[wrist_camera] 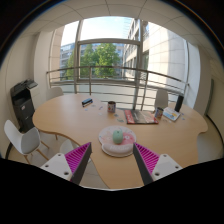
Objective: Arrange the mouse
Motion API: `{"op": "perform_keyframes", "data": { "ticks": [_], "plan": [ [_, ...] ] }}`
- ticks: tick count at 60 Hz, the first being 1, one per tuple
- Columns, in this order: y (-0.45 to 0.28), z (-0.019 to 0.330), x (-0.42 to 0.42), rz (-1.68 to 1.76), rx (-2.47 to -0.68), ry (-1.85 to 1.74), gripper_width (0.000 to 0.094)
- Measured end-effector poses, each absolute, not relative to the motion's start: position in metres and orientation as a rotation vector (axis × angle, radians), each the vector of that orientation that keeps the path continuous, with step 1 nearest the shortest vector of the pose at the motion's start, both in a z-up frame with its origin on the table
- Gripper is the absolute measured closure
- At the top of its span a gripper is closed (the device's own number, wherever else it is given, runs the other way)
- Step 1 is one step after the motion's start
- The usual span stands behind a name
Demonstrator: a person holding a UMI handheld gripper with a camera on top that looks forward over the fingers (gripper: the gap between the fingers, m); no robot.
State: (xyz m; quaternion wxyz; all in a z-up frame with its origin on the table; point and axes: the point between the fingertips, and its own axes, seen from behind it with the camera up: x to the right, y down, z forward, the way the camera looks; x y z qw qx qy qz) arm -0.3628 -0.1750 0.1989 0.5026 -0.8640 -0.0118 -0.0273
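My gripper (113, 158) is open and empty, held above the near part of a round wooden table (70, 115). Its two fingers with pink pads (78, 158) stand wide apart. Just beyond the fingertips, between them, a pale green mouse (118, 135) lies on a round white mat (117, 147). The fingers do not touch the mouse or the mat.
Farther on the table are a dark mat (140, 117), a dark cup (111, 106), a small dark object (87, 101) and white items at the right (161, 99). A white chair (22, 139) stands at the left, a dark cabinet (24, 100) behind it. Large windows with a rail lie beyond.
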Motion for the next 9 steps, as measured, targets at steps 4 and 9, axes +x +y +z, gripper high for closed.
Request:
{"op": "perform_keyframes", "data": {
  "ticks": [4,9],
  "plan": [
    [-0.187,0.203,-0.366,-0.050,-2.090,-0.018,0.0087],
    [-0.195,0.205,-0.367,-0.048,-2.086,-0.017,0.0089]
  ]
}}
